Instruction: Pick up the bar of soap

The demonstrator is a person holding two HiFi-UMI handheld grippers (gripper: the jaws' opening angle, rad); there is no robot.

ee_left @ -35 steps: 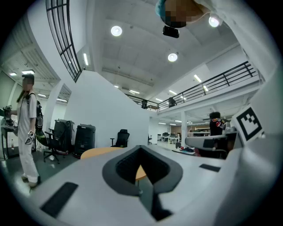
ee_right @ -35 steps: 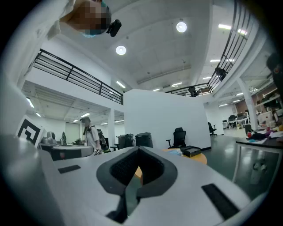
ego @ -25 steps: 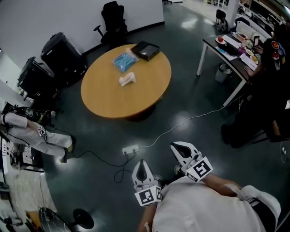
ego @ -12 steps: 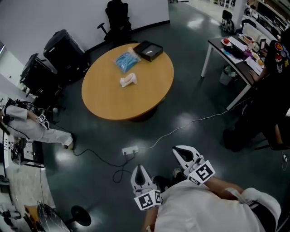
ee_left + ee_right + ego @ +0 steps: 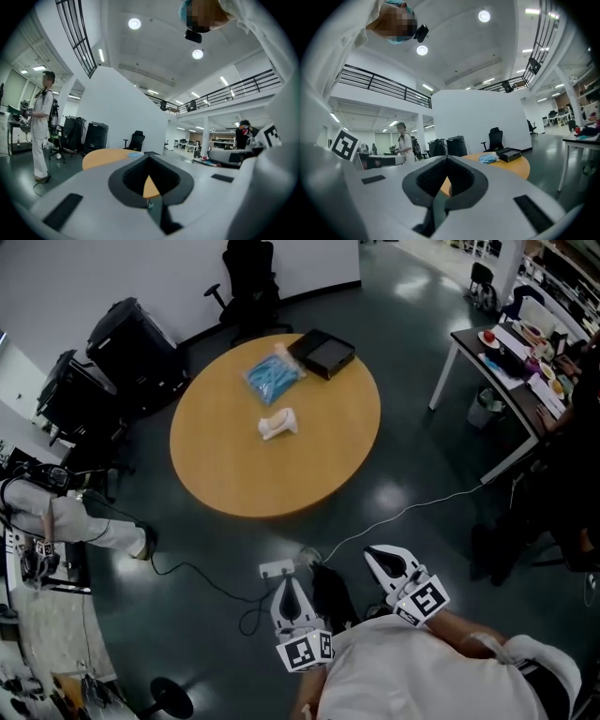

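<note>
Closer to the round bench (image 5: 281, 486) than a second ago, with its near edge larger and lower in the head view. Plainly a walk-up, not yet a reach. Carrying the left tool (image 5: 292, 585) and right tool (image 5: 382, 559) low against the body, both with jaws pressed together on nothing, well short of the near edge.

No shift on the top itself. Taking the pale lump near the bench's middle, a little toward the far-left edge, for the bar of soap (image 5: 278, 424). Apart from it, a blue packet (image 5: 273, 377) beyond and a black box (image 5: 322, 352) at the far edge.

For the task, probably only the approach so far, with no grasp begun. Must spread one tool's jaws before coming down.

Bare wood all round the soap, so room to reach in from the near edge without brushing packet or box.

Underfoot, worth minding a power strip (image 5: 276, 568) and cable (image 5: 394, 515) on the floor between body and bench.

Well apart to the left, black cases (image 5: 131, 343) and a person in white (image 5: 89, 524). To the right, a desk (image 5: 497, 362), also well clear.
</note>
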